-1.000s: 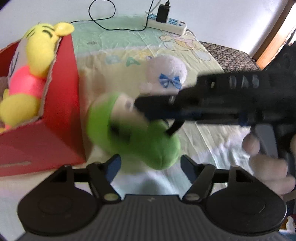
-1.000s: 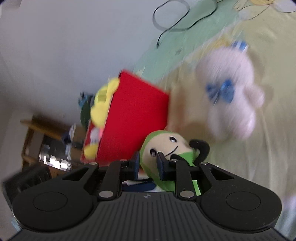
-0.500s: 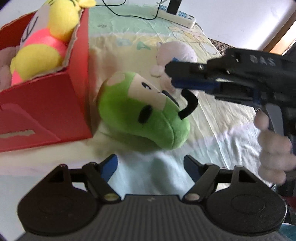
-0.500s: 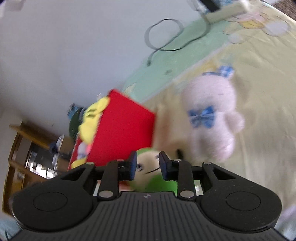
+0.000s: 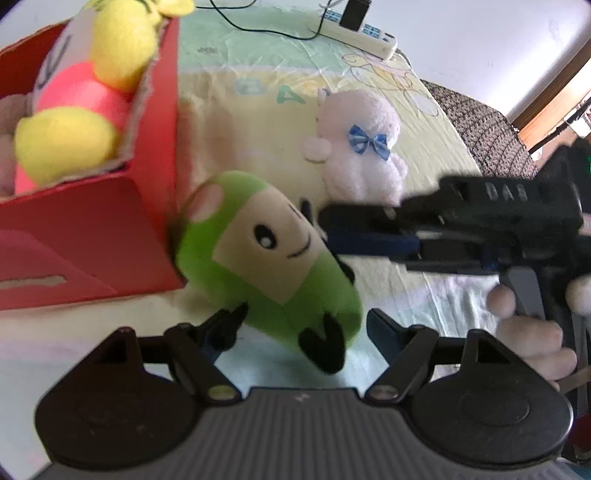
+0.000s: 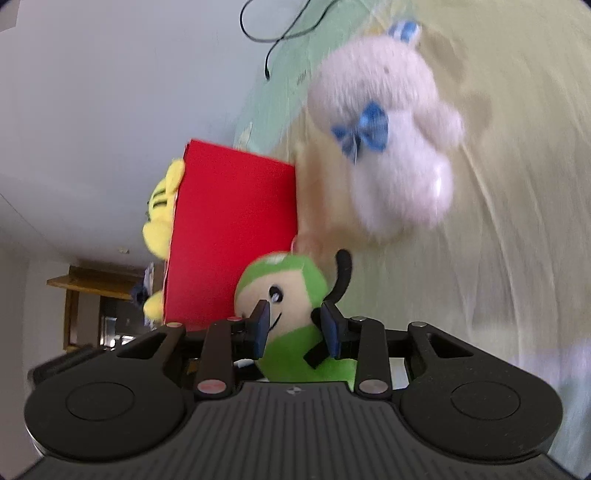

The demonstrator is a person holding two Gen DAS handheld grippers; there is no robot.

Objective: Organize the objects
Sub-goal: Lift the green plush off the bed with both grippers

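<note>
A green plush [image 5: 269, 254] with a cream face lies on the bed beside the red box [image 5: 85, 236]. It also shows in the right wrist view [image 6: 291, 306]. My right gripper [image 6: 295, 328] has its jaws partly apart on either side of the plush; whether they press it I cannot tell. In the left wrist view the right gripper [image 5: 461, 236] reaches in from the right. My left gripper [image 5: 303, 328] is open, with the plush's lower end between its fingers. A yellow and pink plush [image 5: 85, 99] lies in the box. A white plush [image 5: 360, 147] with a blue bow lies behind.
The bed carries a pale patterned sheet [image 5: 424, 155]. A white power strip [image 5: 358, 31] with a black cable lies at the far edge. A dark patterned surface [image 5: 480, 136] is at the right. A wooden shelf [image 6: 96, 306] stands beyond the box.
The green plush has turned and come nearer to my left gripper, now between its fingers. My right gripper's jaws have widened and sit around the plush. The right view has rolled and blurred.
</note>
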